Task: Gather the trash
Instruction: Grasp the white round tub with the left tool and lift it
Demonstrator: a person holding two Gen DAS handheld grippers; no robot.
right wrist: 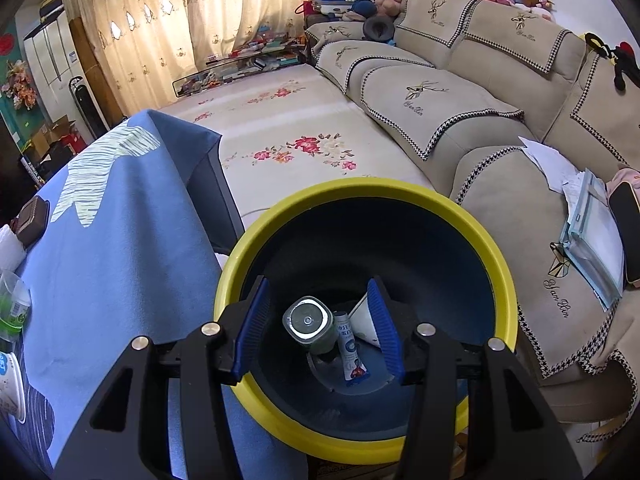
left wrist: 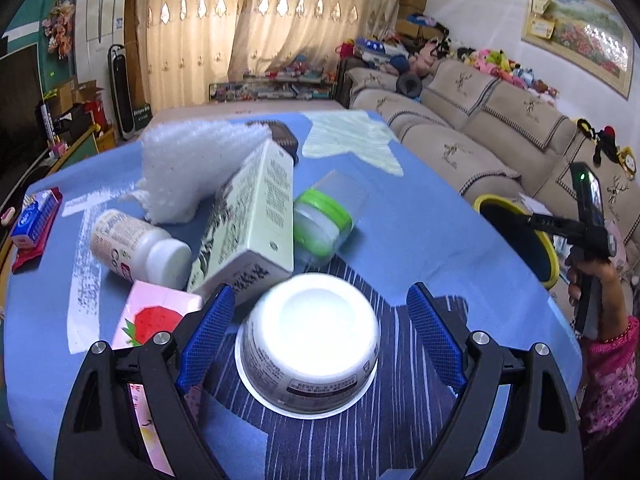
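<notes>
Two wide-open jaws of the left gripper are straddling an upturned white cup at lower centre on the blue surface, base pointing up, axis vertical, risking nudging the leaning carton, while the right gripper is hanging empty, half-open, above the yellow-rimmed bin.

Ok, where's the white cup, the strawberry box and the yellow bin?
white cup (left wrist: 316, 320), left wrist view, upturned bottom.
strawberry box (left wrist: 154, 314), left wrist view, strawberry picture.
yellow bin (right wrist: 360, 196), right wrist view, far rim.
</notes>
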